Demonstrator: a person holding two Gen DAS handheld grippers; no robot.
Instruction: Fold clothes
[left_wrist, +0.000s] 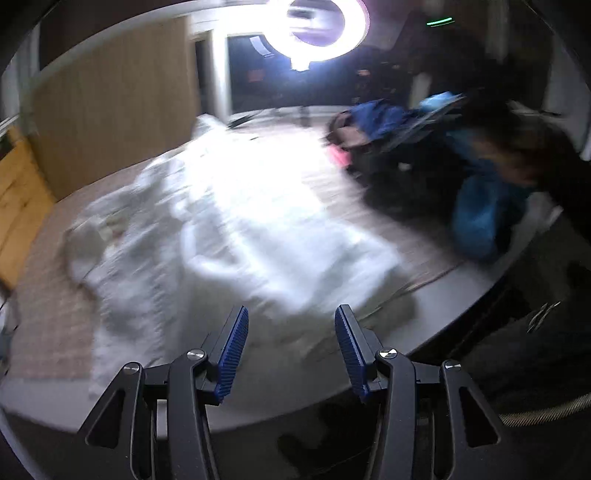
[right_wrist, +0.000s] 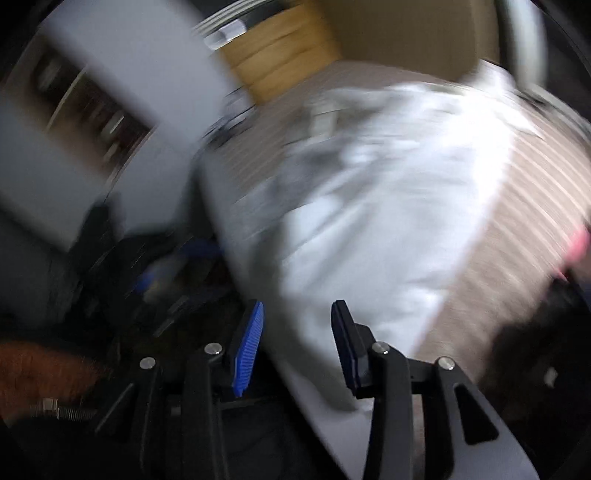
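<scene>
The left gripper is held angled down over the near edge of the table, its blue-padded jaws parted with nothing between them; the right gripper is likewise tilted down at the table's edge, jaws apart and empty. Just beyond both, a white garment is spread, rumpled, across the striped tabletop. Farther right, a blurred heap of blue and dark clothes is seen, with a ring light behind.

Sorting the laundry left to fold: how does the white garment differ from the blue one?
The white garment lies spread flat across the middle of the table; the blue garment sits bunched in a heap at its right side. The white one covers far more surface than the blue one. Neither is in a gripper.
</scene>
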